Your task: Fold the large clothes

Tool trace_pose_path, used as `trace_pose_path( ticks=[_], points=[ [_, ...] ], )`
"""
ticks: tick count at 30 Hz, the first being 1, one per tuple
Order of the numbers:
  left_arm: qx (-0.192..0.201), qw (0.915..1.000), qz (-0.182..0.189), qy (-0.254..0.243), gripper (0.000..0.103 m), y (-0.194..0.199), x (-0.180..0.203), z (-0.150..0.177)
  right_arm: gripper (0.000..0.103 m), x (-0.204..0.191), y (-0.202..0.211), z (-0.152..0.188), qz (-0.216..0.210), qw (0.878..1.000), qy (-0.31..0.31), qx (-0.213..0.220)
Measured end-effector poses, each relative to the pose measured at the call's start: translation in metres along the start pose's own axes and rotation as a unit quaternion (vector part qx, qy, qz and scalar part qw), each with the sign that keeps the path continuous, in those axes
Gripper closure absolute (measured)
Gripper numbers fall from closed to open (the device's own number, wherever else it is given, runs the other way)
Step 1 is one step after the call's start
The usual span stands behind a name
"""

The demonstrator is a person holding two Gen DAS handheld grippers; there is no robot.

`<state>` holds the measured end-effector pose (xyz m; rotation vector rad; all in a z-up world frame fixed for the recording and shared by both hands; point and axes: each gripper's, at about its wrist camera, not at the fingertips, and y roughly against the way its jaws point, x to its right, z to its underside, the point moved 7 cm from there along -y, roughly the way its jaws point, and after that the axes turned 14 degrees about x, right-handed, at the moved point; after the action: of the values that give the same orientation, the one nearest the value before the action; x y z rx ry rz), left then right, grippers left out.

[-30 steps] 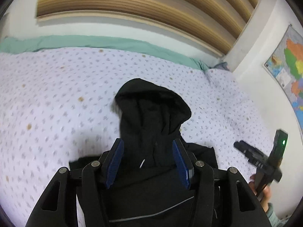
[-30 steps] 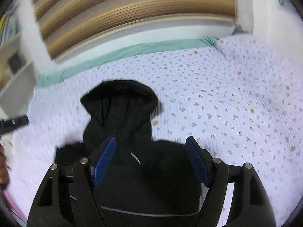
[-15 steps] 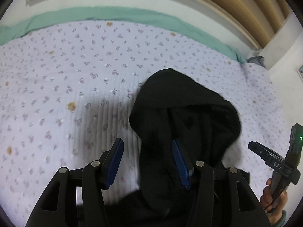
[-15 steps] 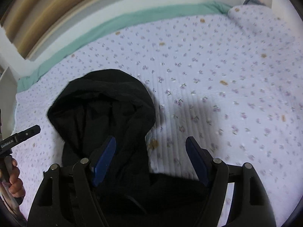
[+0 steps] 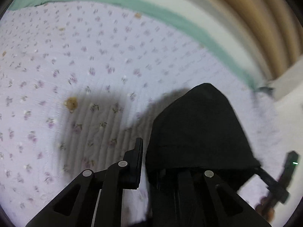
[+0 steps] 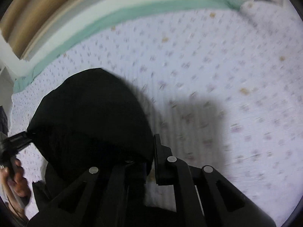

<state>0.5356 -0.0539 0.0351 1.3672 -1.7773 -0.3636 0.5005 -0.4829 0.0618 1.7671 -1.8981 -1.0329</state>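
Though motion blur softens both views, the black hoodie (image 5: 198, 132) reads plainly: its hood is a smooth, matte, rounded dome with one faint seam line across it, raised off the bed at the lower right of the left wrist view and the lower left of the right wrist view. More black cloth from the body hangs below the hood, along the bottom of both frames.

Under it lies a lilac bed sheet (image 5: 75, 56) with small purple flowers and a few tan spots, ribbed where the dark shadow of hood and tools falls. A green sheet edge (image 5: 170, 19) curves along the upper part of both views, with a white wall band and wooden slats (image 5: 265, 19) above it.

The hood drapes over the inner finger of each tool, so only one finger per view is visible. The left claw (image 5: 151, 151) has its fingers drawn close and appears to pinch the hood's left rim. The right claw (image 6: 145, 151) is likewise narrowed on the hood's right rim. Both point forward and down toward the bed. In the lower left of the right wrist view, the person's hand (image 6: 19, 185) grips the other tool's handle.
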Motion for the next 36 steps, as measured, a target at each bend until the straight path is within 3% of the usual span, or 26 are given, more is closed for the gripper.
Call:
trace_pose_path(
  ticks=[3, 7, 9, 11, 13, 15, 17, 18, 19, 23, 26, 28, 30, 32, 34, 36],
  points=[
    [-0.015, 0.9999, 0.008, -0.001, 0.087, 0.009, -0.006, 0.012, 0.097, 0.001, 0.015, 0.012, -0.003, 1.0, 0.027, 0.005],
    [-0.095, 0.9952, -0.021, -0.004, 0.085, -0.047, -0.035, 0.051, 0.097, 0.007, -0.022, 0.04, 0.025, 0.998, 0.043, -0.041],
    [-0.09, 0.9959, -0.002, 0.006, 0.084, -0.054, -0.039, 0.056, 0.097, 0.012, -0.047, 0.059, 0.012, 0.996, 0.025, -0.082],
    [-0.084, 0.9965, 0.008, 0.003, 0.082, -0.042, -0.035, 0.051, 0.095, 0.012, -0.047, 0.057, 0.005, 0.996, 0.026, -0.084],
    [-0.07, 0.9971, 0.012, -0.027, 0.073, -0.022, -0.028, 0.046, 0.08, 0.011, -0.033, 0.05, -0.008, 0.996, 0.04, -0.082],
    [-0.048, 0.9944, 0.029, -0.09, 0.073, 0.01, -0.016, 0.044, 0.078, 0.01, -0.01, 0.044, -0.033, 0.995, 0.064, -0.07],
    [-0.036, 0.9883, 0.026, -0.146, 0.062, 0.039, -0.012, 0.047, 0.064, 0.014, 0.015, 0.041, -0.037, 0.994, 0.087, -0.057],
    [-0.037, 0.9871, 0.017, -0.155, 0.055, 0.048, -0.014, 0.046, 0.052, 0.016, 0.029, 0.039, -0.041, 0.993, 0.096, -0.051],
    [-0.036, 0.987, 0.015, -0.156, 0.055, 0.056, -0.015, 0.045, 0.044, 0.018, 0.04, 0.038, -0.043, 0.993, 0.1, -0.045],
    [0.007, 0.9883, 0.079, -0.13, 0.055, 0.081, 0.009, 0.009, 0.043, 0.008, 0.072, 0.007, -0.067, 0.993, 0.102, -0.006],
    [0.016, 0.9859, 0.119, -0.117, 0.055, 0.066, 0.039, -0.011, 0.043, -0.019, 0.062, -0.017, -0.079, 0.992, 0.1, 0.016],
    [-0.001, 0.9858, 0.113, -0.124, 0.055, 0.036, 0.05, -0.01, 0.044, -0.034, 0.04, -0.022, -0.091, 0.991, 0.1, 0.011],
    [-0.042, 0.9869, 0.093, -0.125, 0.055, 0.006, 0.047, 0.005, 0.047, -0.039, 0.009, -0.013, -0.085, 0.991, 0.104, -0.013],
    [-0.092, 0.9861, 0.068, -0.121, 0.055, -0.025, 0.035, 0.029, 0.055, -0.031, -0.023, 0.012, -0.07, 0.99, 0.104, -0.058],
    [-0.134, 0.983, 0.032, -0.121, 0.063, -0.053, 0.014, 0.056, 0.062, -0.019, -0.049, 0.036, -0.054, 0.989, 0.102, -0.096],
    [-0.128, 0.9845, 0.039, -0.113, 0.063, -0.056, 0.009, 0.059, 0.062, -0.007, -0.064, 0.05, -0.054, 0.989, 0.081, -0.11]
  ],
)
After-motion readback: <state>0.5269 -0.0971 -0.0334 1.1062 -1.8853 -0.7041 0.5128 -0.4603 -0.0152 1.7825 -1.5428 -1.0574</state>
